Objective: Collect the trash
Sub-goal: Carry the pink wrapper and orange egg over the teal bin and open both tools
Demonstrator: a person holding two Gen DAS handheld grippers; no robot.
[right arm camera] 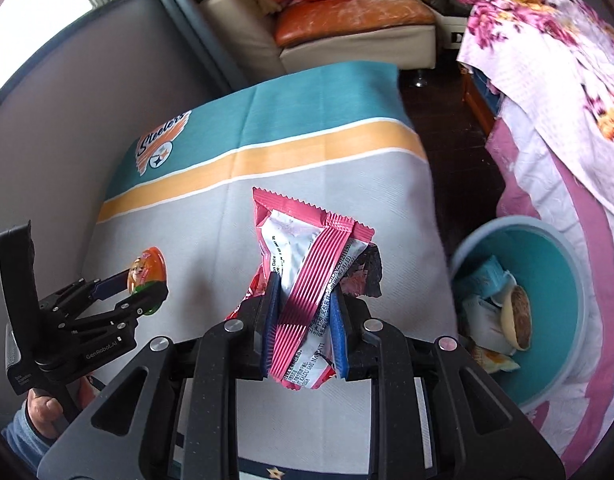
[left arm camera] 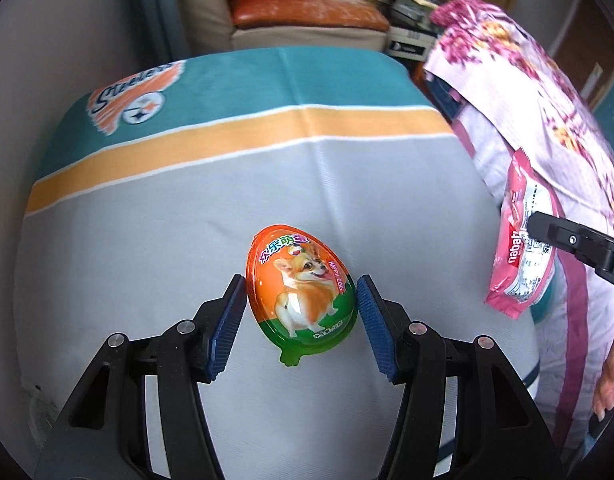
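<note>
Carrying two pieces of trash at once, I have both grippers loaded. In the left wrist view, my left gripper (left arm camera: 301, 320) sits at lower centre with its blue pads against the flanks of the orange-and-green egg pack (left arm camera: 301, 286); the left pad plainly touches, the right looks to touch or nearly so, and since the pack hangs above the cloth I judge it clamped. In the right wrist view, my right gripper (right arm camera: 305, 330) is pinched tight on the pink wafer wrapper (right arm camera: 311, 280), which stands crumpled up out of the jaws at frame centre, with a darker scrap of packaging bunched on its right side.

Outward from there, both loads hang over the grey, orange and teal cloth (right arm camera: 243, 152) covering the table. The left gripper also shows at the lower left of the right wrist view, with a hand (right arm camera: 43, 408) on its handle. At the right edge of that view, lower than the tabletop and beside the floral bedding (right arm camera: 547, 60), stands the teal bin (right arm camera: 563, 280), already holding paper and a shell-like scrap.

I judge the step as transport: both pieces are lifted, neither is dropped yet. The next move calls for swinging the right gripper toward the right of frame until the wrapper hangs over the bin's mouth, then letting go, with the egg pack following. The wrapper is light and may cling to a pad.
</note>
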